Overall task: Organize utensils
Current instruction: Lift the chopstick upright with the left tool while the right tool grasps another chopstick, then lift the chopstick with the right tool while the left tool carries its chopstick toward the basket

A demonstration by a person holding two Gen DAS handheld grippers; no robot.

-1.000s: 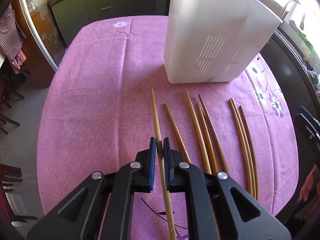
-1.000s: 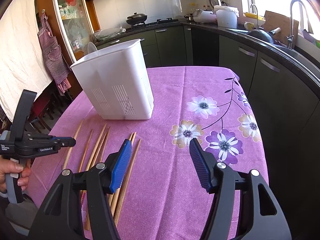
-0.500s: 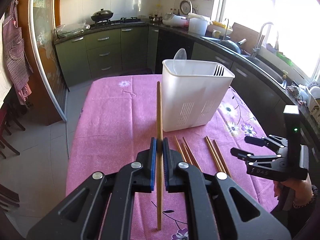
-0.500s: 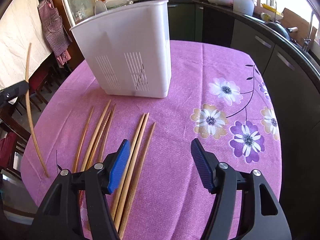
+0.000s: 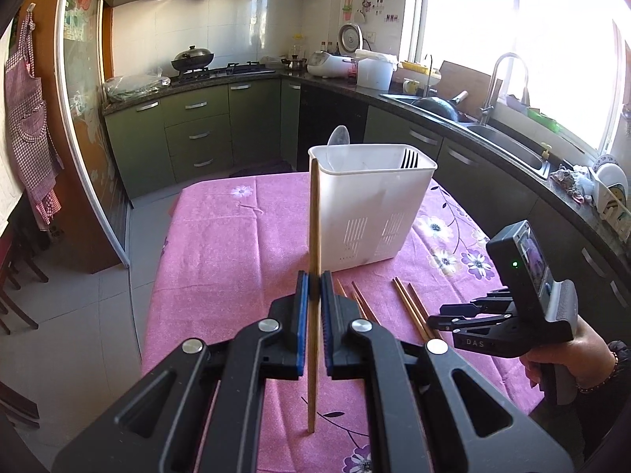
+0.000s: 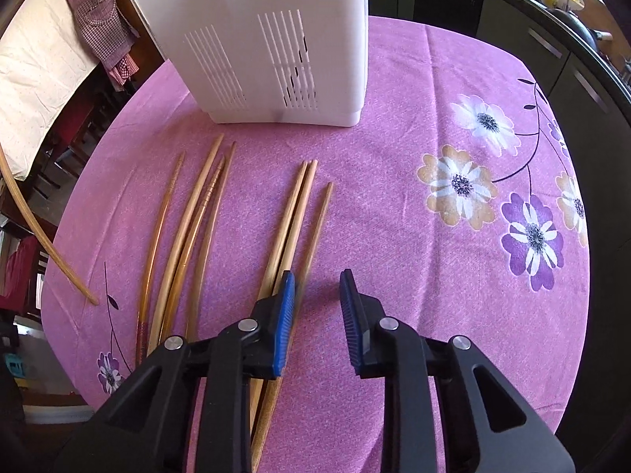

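My left gripper [image 5: 311,289] is shut on one wooden chopstick [image 5: 314,216] and holds it upright above the pink tablecloth, in front of the white utensil holder [image 5: 370,213]. A spoon [image 5: 338,142] and a fork [image 5: 409,157] stand in the holder. In the right wrist view several chopsticks [image 6: 197,216] lie in a row before the holder [image 6: 268,39]. My right gripper [image 6: 317,287] hangs low over the right-hand group, its jaws closing. The outermost chopstick [image 6: 317,228] runs just inside the left pad; the pads are not pressing on it. The lifted chopstick [image 6: 39,236] shows at the left edge.
The round table [image 6: 434,79] has a pink flowered cloth; its edge curves close on the left and right. Dark kitchen cabinets [image 5: 197,134] and a sink [image 5: 508,146] line the far walls. Chairs [image 5: 15,287] stand left of the table. A hand [image 5: 572,358] holds the right gripper.
The left gripper has lifted its chopstick off the table and tilted up toward the holder. The right gripper has come down over the right-hand chopsticks and its jaws have narrowed.
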